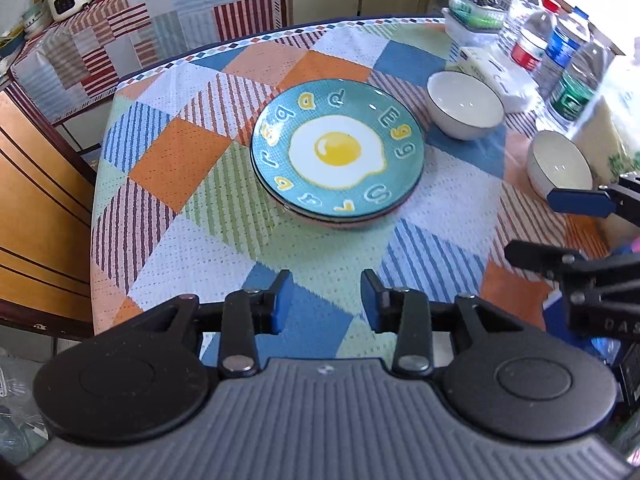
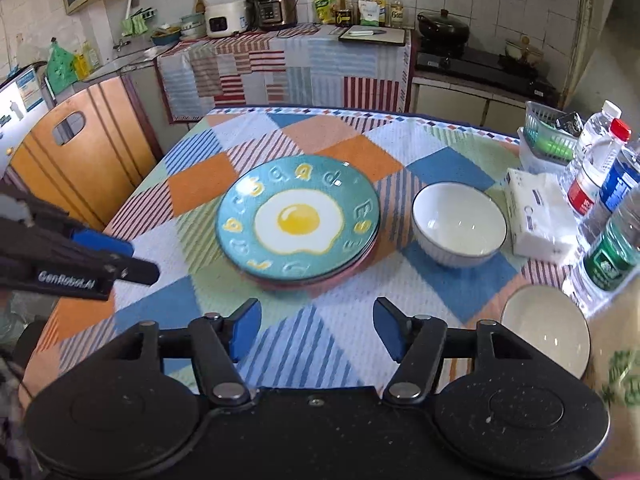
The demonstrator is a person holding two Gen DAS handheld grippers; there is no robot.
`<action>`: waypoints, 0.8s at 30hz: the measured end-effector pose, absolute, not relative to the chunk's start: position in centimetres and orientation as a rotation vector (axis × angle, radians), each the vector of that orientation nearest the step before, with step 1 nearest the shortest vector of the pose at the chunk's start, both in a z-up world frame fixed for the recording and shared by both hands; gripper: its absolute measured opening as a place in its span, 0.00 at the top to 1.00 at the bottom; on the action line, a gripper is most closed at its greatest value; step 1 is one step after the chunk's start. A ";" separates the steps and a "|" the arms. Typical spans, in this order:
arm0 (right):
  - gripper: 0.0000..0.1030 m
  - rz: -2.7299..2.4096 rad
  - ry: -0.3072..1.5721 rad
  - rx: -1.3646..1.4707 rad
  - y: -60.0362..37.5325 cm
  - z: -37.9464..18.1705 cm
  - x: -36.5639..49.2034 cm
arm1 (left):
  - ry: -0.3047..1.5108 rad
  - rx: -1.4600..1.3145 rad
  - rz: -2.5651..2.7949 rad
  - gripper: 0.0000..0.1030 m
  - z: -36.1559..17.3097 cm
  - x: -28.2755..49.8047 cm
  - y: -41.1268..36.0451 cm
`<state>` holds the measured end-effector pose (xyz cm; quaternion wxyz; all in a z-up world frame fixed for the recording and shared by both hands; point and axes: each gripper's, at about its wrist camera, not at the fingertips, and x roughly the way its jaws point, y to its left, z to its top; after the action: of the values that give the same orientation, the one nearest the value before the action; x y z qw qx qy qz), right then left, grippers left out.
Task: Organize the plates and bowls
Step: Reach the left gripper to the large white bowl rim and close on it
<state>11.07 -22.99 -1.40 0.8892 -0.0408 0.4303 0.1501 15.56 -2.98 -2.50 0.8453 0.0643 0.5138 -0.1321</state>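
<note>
A patchwork tablecloth (image 2: 320,344) is seen covering the table. On it, a stack of plates (image 2: 298,222) is placed at twelve o'clock from the right gripper (image 2: 318,330), well apart from its tips. The top plate is teal, printed with a fried egg and ringed by raised letters; a pink rim is glimpsed beneath, though how many plates are stacked cannot be told. A white bowl (image 2: 459,224) with a dark rim is set just beside the stack at two o'clock, and a second bowl (image 2: 546,330) is found at three o'clock, near the table's edge. Both right fingers are spread, with nothing between them. The left gripper (image 1: 326,300) is likewise held apart and empty, the stack at its twelve o'clock.
</note>
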 end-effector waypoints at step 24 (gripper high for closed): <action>0.03 0.561 0.979 -0.142 -24.3 -6.9 3.5 | 1.179 0.145 -0.362 0.33 -5.2 8.9 -4.4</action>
<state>3.46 -24.34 -6.87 0.8427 -0.0671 0.4635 0.2656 8.89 -4.40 -5.20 0.8135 0.0681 0.5522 -0.1694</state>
